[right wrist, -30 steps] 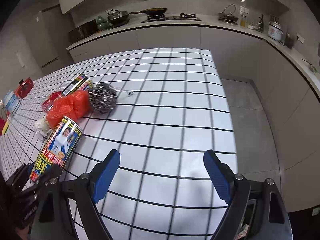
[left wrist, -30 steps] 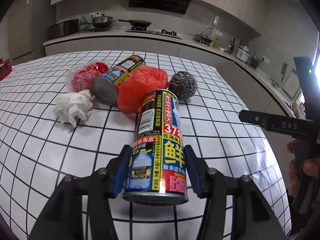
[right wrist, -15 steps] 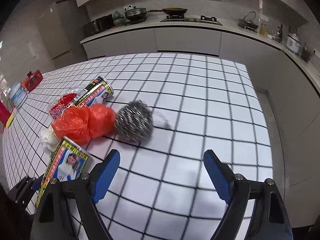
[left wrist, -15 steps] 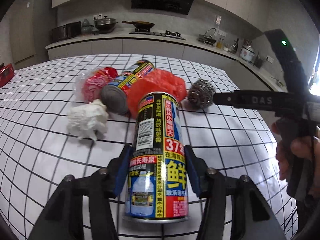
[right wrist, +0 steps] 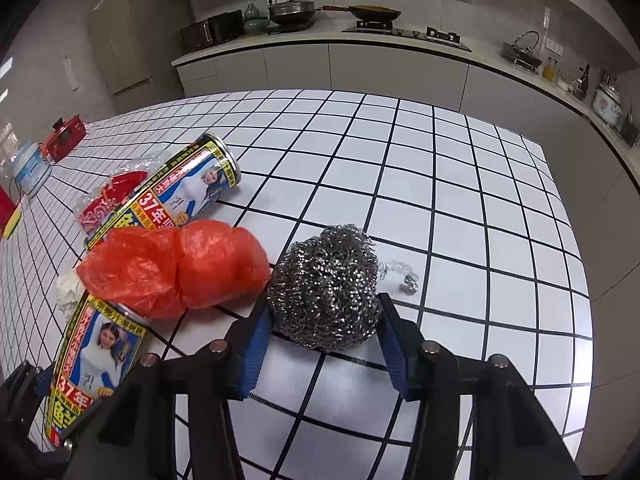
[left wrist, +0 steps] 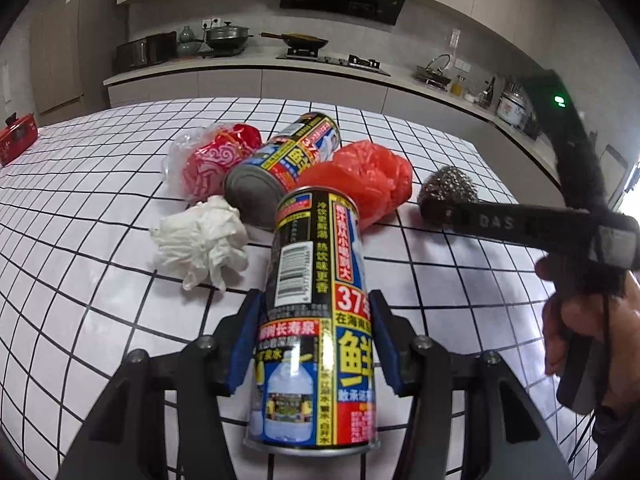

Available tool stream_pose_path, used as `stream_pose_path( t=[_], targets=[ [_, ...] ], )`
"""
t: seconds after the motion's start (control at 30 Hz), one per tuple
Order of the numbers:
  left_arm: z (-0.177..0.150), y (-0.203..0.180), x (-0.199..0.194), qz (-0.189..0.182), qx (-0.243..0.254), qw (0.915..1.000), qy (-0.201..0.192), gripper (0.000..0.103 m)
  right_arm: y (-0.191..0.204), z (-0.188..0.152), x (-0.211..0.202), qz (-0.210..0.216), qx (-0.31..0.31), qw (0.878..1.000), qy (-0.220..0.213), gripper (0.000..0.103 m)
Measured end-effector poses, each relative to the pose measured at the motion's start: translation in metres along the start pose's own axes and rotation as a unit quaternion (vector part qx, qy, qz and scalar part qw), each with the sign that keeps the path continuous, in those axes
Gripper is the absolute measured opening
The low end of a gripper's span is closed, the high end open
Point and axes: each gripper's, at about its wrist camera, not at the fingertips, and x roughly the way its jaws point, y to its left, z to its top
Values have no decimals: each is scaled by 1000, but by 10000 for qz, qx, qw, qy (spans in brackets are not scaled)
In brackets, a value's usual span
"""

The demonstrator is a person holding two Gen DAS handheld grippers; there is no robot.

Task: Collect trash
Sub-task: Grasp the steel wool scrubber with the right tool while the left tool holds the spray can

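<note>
My left gripper is shut on a printed drink can, held upright over the white checked table. That can shows low on the left of the right wrist view. My right gripper is closing its jaws on a steel wool ball, and both blue pads touch its sides. Left of the ball lie an orange-red plastic bag and a second can on its side. A crumpled white tissue and a red wrapper in clear plastic lie beside them.
A small metal scrap lies just right of the steel wool. A red box, a white tub and a yellow sponge sit at the far left. The table's edge drops to the floor on the right; a kitchen counter runs behind.
My right gripper has come in over the steel wool ball and its jaws have narrowed from wide open onto it. My left gripper has drifted a little towards the pile, still holding the can.
</note>
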Motion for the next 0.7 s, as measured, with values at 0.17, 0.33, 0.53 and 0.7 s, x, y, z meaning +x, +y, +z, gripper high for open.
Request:
stream_pose_path(
  t=[0.17, 0.33, 0.53, 0.7],
  targets=[
    [-1, -1, 0, -62, -103, 9999, -21, 53, -3, -14, -21, 101, 0, 9999, -57, 51],
    [-10, -12, -19, 18, -50, 9998, -178, 53, -14, -30, -46, 194, 71, 9997, -155, 51],
    [-25, -28, -36, 112, -108, 9996, -214, 53, -30, -50, -74, 217, 117, 9994, -226, 51],
    [-38, -50, -51, 131, -50, 9996, -248, 53, -46, -77, -103, 211, 106, 9994, -267, 51]
  ],
)
